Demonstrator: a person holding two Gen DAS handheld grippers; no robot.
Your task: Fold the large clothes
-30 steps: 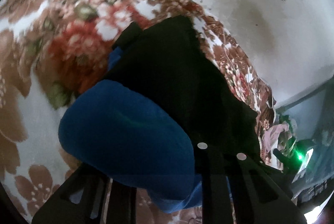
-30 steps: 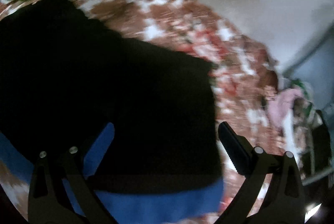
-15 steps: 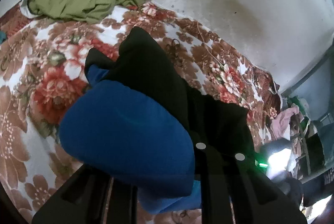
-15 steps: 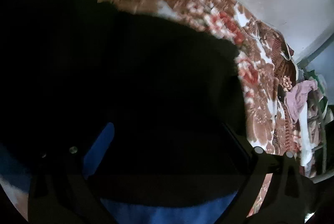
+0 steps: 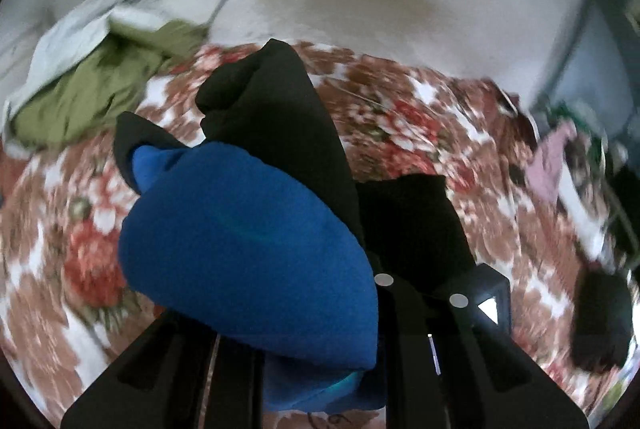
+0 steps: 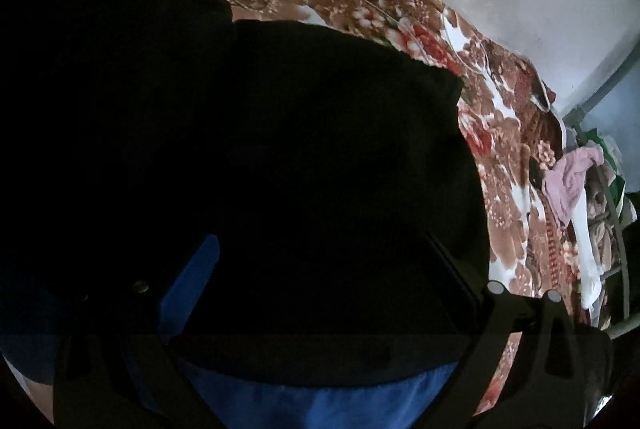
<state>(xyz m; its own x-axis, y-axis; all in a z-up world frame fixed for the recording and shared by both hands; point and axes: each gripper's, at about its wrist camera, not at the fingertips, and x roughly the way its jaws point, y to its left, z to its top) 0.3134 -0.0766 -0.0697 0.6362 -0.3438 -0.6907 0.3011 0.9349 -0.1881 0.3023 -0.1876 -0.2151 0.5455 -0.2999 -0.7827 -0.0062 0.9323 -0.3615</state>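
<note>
Nearest the left tool [image 5: 320, 345], its jaws are clamping the blue hem of a black garment [image 5: 280, 117], which is stretching straight ahead over the floral bed [image 5: 400, 117]. The right tool [image 6: 316, 289] is standing spread wide, and the same cloth is running between its fingers, covering everything ahead.

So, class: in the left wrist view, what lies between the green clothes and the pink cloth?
The lifted black-and-blue garment, with floral blanket either side of it.
</note>
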